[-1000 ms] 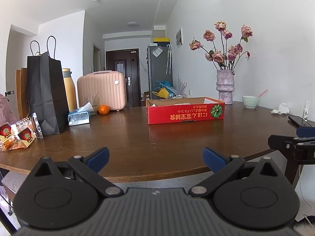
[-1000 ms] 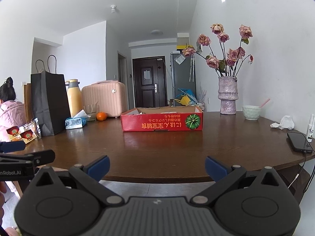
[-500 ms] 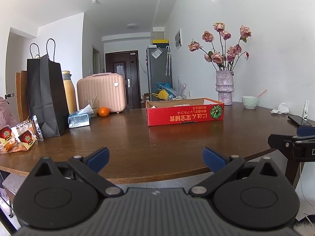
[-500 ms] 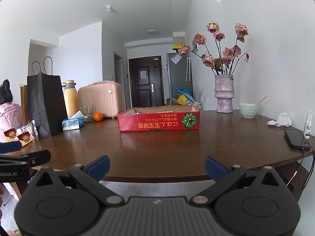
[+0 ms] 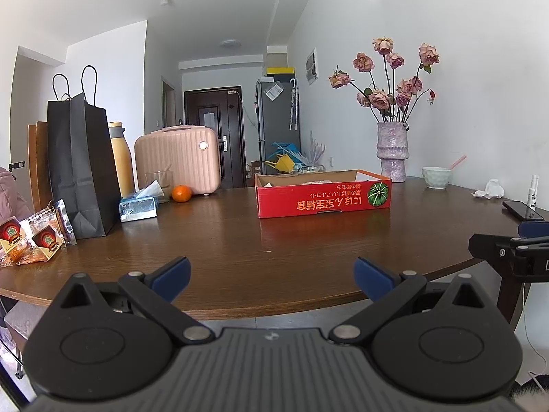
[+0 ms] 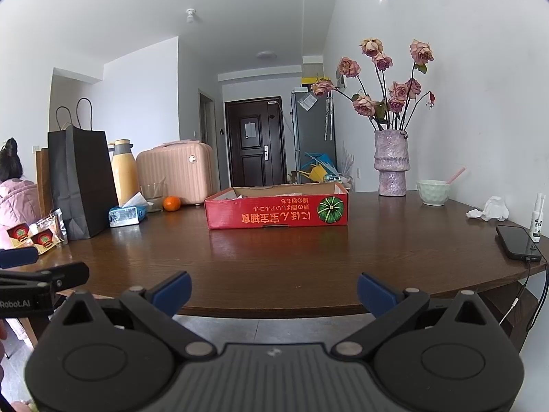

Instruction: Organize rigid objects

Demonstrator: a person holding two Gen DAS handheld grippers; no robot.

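Left claw (image 5: 271,276): spread wide and empty, held level at the near edge of the table (image 5: 274,250).
Right claw (image 6: 272,290): likewise parted, nothing gripped, held beside the left claw at the same edge.
Red box (image 6: 277,211): set open-topped at mid-table, well apart from both claws; its contents cannot be made out.
Orange (image 5: 181,193): placed left of the red box, just in front of the pink case (image 5: 178,159).
Tissue pack (image 5: 138,206): seen beside the black bag (image 5: 80,168).
Vase (image 6: 392,163): stood upright behind the box, to the right.
Bowl (image 6: 433,192): found near the vase.
Phone (image 6: 517,242): laid flat at the right edge.
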